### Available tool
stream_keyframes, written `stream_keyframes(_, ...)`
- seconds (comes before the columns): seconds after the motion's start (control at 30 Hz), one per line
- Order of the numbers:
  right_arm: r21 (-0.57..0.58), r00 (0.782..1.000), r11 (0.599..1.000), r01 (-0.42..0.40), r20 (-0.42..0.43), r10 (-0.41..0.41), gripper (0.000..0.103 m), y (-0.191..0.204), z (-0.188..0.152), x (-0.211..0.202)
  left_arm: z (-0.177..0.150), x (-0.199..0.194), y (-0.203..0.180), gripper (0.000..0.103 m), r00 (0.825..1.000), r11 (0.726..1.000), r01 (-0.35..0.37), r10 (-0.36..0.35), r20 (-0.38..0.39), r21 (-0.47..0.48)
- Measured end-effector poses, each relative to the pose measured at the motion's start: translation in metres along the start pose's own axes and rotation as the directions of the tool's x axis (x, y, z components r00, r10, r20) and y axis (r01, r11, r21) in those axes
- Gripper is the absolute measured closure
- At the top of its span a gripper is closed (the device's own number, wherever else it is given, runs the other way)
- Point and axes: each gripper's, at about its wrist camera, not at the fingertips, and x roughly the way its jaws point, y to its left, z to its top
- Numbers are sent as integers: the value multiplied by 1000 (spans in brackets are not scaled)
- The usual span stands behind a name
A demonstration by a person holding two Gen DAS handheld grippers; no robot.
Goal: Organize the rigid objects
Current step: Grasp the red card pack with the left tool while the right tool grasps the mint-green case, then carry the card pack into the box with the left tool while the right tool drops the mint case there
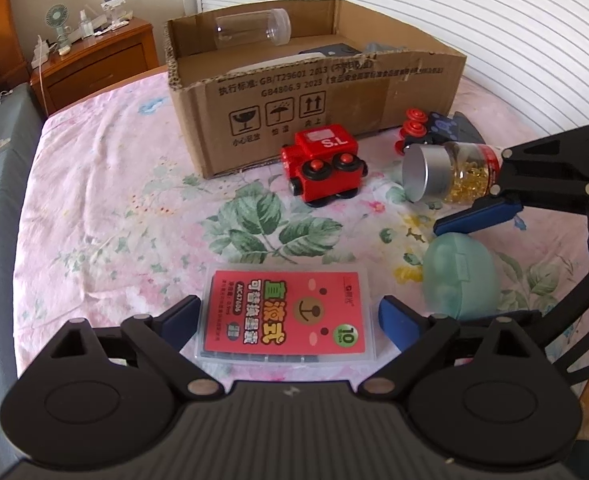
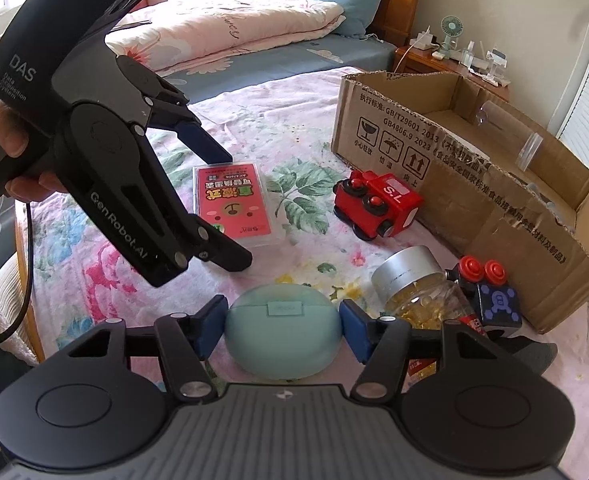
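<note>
On the floral sheet (image 2: 278, 92), right gripper (image 2: 282, 326) seemingly clamps teal case (image 2: 282, 332).

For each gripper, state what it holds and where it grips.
Right gripper: pale green oval plastic case, pinched across its two sides. Left gripper: open, holding nothing.

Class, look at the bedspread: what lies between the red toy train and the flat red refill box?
Nothing; in both wrist views only bare floral bedspread separates the red toy train from the flat red refill box.
</note>
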Motion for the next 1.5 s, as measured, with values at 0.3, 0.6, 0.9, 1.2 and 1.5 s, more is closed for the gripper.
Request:
stream_keyframes(0.3, -9, 1000, 1000, 23, -5, -23, 37, 3, 0, -2, 2, 0, -1, 13, 1000, 1000, 19, -19, -5, 21)
stream_keyframes(0.6, -7, 998, 998, 58, 2, -58, 37, -2, -1, -19, 12, -19, -6, 13, 1000, 999, 25, -26, 16, 42)
stream_keyframes(0.9, 20, 998, 998, 66, 23, -66, 38, -14, 6, -39, 31, -39, -12, 13, 999, 998, 16, -19, 45, 60)
stream_keyframes(1.2, 39, 994, 995, 91, 59, -93, 38, -29, 19, -54, 61, -51, -16, 13, 993, 996, -5, -6, 119, 92)
stream_keyframes(1.5, 72, 986, 989, 131, 90, -138, 38, -57, 39, -65, 120, -42, 0, 13, 985, 997, -25, 12, 172, 74)
